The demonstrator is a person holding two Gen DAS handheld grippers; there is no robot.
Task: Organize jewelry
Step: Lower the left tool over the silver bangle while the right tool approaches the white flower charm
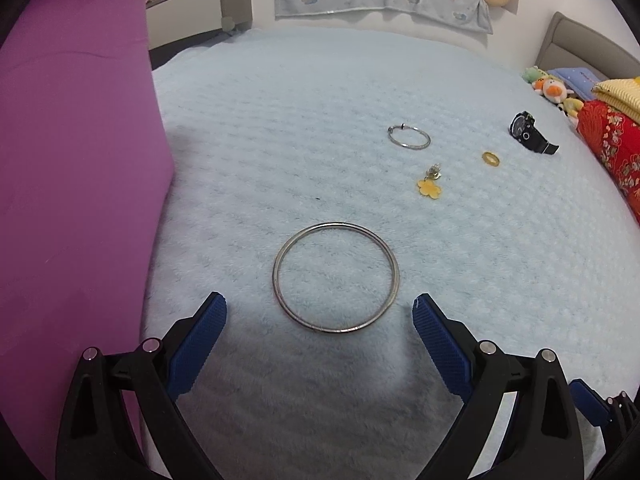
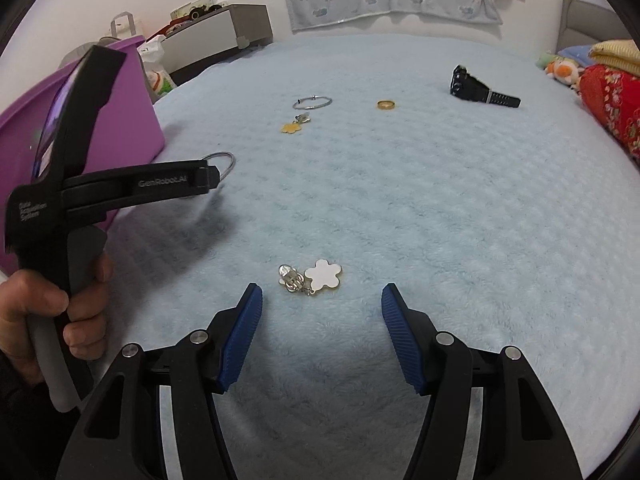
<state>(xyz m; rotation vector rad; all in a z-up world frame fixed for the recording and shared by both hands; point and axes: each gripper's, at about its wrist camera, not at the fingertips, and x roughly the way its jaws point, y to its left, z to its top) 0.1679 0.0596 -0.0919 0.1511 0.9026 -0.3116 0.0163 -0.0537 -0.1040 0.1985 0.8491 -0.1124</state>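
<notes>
A large silver bangle lies flat on the light blue blanket. My left gripper stands open over the bangle's near edge, one blue pad on each side, not touching it. In the right wrist view a white flower charm with a silver clip lies just beyond my open right gripper, nothing between its pads. Further back lie a yellow flower charm, a thin silver hoop, a gold ring and a black watch. A hand holds the left gripper.
A purple bin stands against the blanket's left edge. Red patterned fabric, a folded yellow cloth and small plush toys sit at the right edge. A grey cabinet and a cloud-print cloth are behind.
</notes>
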